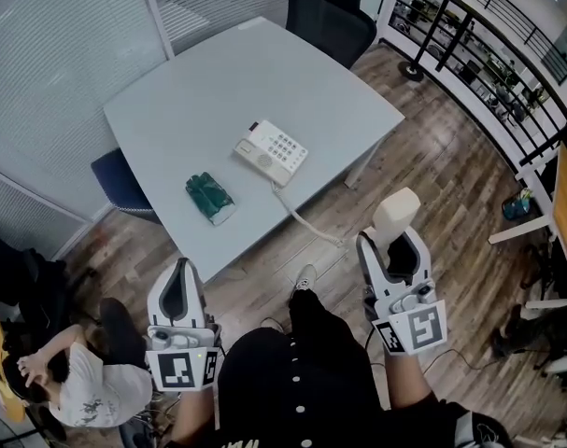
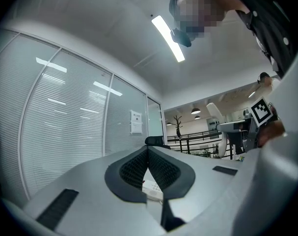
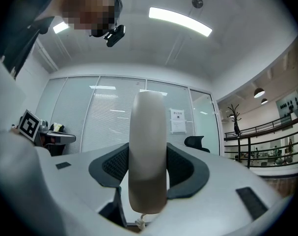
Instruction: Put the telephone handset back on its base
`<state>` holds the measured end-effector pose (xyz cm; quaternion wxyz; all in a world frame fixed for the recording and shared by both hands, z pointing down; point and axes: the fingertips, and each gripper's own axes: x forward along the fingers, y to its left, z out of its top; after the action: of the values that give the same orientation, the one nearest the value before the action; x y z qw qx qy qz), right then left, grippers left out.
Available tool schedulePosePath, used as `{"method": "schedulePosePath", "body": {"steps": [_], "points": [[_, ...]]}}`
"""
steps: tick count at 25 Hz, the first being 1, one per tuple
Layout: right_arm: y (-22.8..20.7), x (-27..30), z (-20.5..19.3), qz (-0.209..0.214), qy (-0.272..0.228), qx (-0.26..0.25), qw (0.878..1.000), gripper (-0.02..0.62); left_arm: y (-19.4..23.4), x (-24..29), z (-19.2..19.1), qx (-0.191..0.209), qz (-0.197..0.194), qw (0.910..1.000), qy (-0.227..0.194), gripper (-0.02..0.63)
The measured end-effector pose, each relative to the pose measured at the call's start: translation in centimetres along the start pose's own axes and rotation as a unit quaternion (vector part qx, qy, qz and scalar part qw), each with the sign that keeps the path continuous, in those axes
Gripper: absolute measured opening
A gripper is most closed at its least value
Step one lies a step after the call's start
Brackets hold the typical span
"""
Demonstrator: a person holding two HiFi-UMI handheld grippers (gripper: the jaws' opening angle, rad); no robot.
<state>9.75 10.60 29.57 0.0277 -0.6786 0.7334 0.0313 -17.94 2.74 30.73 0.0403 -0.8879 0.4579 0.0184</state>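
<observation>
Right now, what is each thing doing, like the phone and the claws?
Handset: off its base, clamped in the right claw.
Telephone base: on the table, cradle empty.
Cord: trailing off the table edge.
Left claw: shut, empty.
Green gloves: lying on the table.

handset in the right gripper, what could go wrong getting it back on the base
1. The cord hangs off the table between base and handset; it could catch on the edge or tug the base sideways.
2. The right gripper clamps the handset near its corded end, most of it sticking out, so it might pivot on landing and miss the cradle.
3. The base lies skewed to the table edge, so the handset probably needs turning to match.
</observation>
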Motion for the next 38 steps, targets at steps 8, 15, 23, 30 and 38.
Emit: {"method": "schedulePosePath", "body": {"steps": [8, 15, 23, 30, 38], "points": [[-1.9, 1.7, -0.8, 0.0, 0.008, 0.002, 1.0, 0.232, -0.5, 2.7, -0.9, -0.003, -0.004, 1.0, 0.008, 0.015], [-3.9, 3.6, -1.3, -0.001, 0.015, 0.003, 1.0, 0.232, -0.9, 5.6, -1.1, -0.005, -0.007, 0.9999, 0.011, 0.014], [-5.4, 6.5, -2.1, 0.004, 0.023, 0.006, 1.0, 0.232, -0.2, 8.3, -1.2, -0.002, 0.001, 0.9999, 0.014, 0.014], [-6.6, 8.9, -2.6, 0.008, 0.027, 0.009, 1.0, 0.232, 0.2, 10.7, -1.6, -0.002, 0.004, 0.9999, 0.016, 0.015], [-8.1, 12.1, -2.7, 0.018, 0.024, 0.009, 1.0, 0.232, 1.0, 13.5, -1.5, -0.002, 0.017, 0.9998, 0.01, 0.015]]}}
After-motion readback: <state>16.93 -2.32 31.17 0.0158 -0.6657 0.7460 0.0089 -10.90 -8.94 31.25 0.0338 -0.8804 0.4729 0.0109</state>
